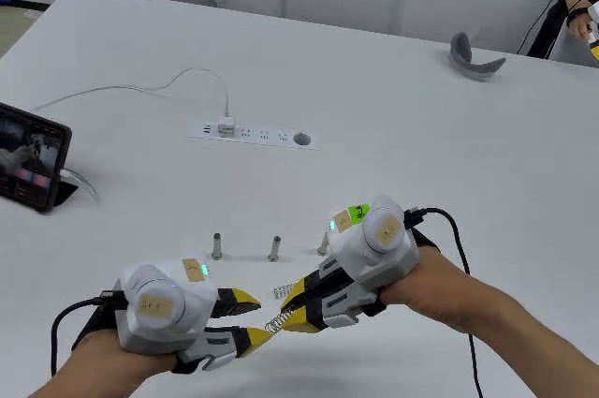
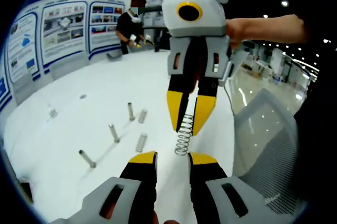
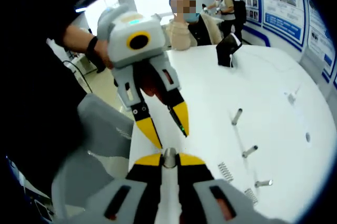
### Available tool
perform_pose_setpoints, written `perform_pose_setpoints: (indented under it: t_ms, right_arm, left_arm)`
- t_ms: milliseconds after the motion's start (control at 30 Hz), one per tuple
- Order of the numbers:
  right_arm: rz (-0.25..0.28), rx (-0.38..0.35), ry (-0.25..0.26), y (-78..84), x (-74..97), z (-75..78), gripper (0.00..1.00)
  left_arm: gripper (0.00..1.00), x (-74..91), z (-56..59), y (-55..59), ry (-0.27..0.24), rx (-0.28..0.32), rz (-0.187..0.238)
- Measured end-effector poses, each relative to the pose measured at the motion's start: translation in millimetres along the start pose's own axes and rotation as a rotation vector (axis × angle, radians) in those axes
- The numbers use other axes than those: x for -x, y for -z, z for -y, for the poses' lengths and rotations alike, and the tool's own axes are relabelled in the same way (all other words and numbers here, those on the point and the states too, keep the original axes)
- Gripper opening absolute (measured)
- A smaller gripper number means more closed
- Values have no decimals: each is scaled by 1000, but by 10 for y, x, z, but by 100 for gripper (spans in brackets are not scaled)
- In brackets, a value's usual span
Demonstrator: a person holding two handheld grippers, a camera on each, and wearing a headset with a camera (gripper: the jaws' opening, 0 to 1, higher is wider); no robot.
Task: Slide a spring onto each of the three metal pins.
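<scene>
R tool tip-to-tip w/ L tool, prob gripping spring

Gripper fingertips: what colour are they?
Yellow. Clearest on the right gripper in the left gripper view.

No text can be read. The tan stickers on the left gripper, low in the head view, bear marks too faint to make out. Posters, upper left of the left gripper view, are too blurred
</scene>
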State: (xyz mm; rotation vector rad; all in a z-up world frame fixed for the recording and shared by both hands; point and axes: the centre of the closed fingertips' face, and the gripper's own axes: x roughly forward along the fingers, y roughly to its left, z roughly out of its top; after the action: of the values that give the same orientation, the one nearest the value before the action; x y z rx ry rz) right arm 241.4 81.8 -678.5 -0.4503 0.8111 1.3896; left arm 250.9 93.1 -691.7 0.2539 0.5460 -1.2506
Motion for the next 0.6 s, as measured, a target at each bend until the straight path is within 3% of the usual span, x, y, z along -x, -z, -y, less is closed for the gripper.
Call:
perform_pose_setpoints:
  t_ms: [200,600]
  right_arm:
    - [4,-14,11,9,-56,29,12]
    - [-42,-29,26,79,-156,126,12]
  left_arm:
    - [25,163,-118,89,-57,36,4]
    - [29,426,-388,250,-172,108,15]
